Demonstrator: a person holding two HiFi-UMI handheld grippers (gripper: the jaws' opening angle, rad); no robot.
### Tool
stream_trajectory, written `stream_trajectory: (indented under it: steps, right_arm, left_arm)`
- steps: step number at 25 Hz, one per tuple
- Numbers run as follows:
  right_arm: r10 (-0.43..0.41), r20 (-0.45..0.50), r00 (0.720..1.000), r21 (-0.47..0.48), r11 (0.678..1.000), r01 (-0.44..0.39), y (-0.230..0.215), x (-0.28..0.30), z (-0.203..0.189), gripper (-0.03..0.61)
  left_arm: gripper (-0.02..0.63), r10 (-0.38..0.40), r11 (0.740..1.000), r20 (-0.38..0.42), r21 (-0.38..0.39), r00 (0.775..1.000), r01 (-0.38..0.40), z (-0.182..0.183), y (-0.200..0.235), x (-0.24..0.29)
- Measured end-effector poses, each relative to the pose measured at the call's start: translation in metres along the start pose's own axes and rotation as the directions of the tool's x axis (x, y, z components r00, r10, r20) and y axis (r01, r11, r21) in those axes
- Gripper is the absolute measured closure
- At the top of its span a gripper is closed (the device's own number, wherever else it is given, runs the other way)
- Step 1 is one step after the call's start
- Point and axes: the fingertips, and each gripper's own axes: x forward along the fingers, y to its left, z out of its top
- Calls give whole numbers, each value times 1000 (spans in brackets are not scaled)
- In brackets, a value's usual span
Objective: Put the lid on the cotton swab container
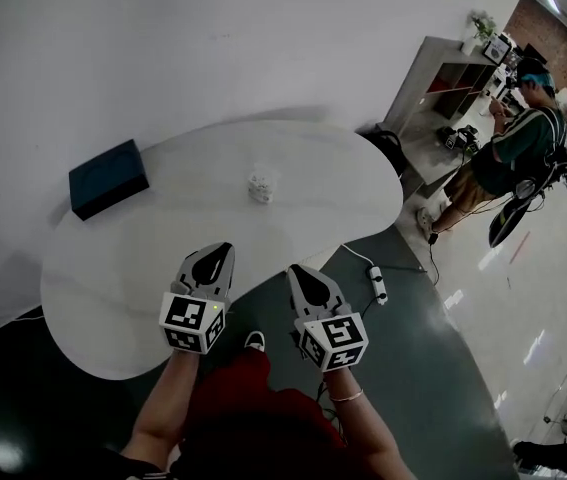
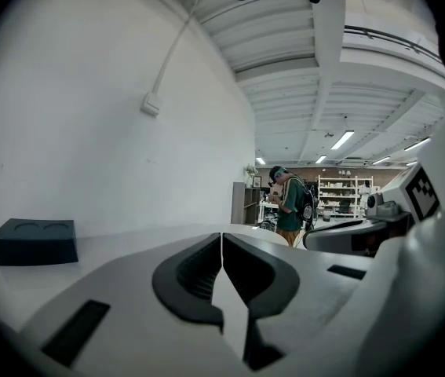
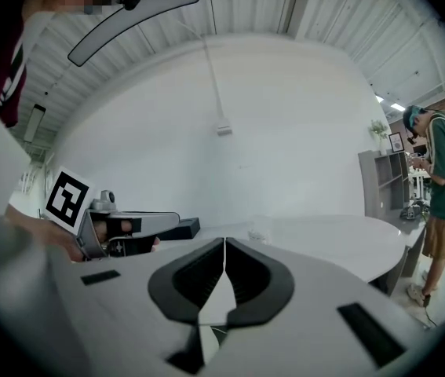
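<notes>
A small clear cotton swab container (image 1: 262, 185) stands near the middle of the white table (image 1: 163, 268); in the right gripper view it shows faintly as the container (image 3: 260, 230) beyond the jaws. I cannot make out a separate lid. My left gripper (image 1: 223, 251) hovers over the table's near edge, jaws shut with nothing between them, which the left gripper view confirms for the left gripper (image 2: 221, 235). My right gripper (image 1: 296, 271) is beside it at the table's front edge, also shut and empty, seen again as the right gripper (image 3: 224, 242). Both point toward the container, well short of it.
A dark blue box (image 1: 108, 176) lies at the table's far left by the wall, also seen as the box (image 2: 34, 242). A person (image 1: 508, 153) stands by a grey shelf unit (image 1: 443, 88) to the right. A power strip (image 1: 377, 282) lies on the floor.
</notes>
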Motion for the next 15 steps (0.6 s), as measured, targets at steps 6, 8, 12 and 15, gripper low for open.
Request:
stream_trajectory:
  steps: [6,8,12,15]
  right_arm:
    - [11,-34,999,-7,1000,-12,-10,42,6,561]
    - [5,-46,999,-8,1000,-6,-16,54,7,561]
    - [5,-67,998,-11,1000,-6,-25,74,8,561]
    - [-1,-77,997,-16,1000,0,-31,85,10,561]
  left_arm:
    - [586,2,1000,8,-22,1000,-2,8,27,29]
    - [586,-9,1000,7,-20,1000,9,11,32,41]
    - [586,-24,1000,9,-19,1000,24,15,41,63]
    - [586,-29,999,17,-28,999,29,17,47,75]
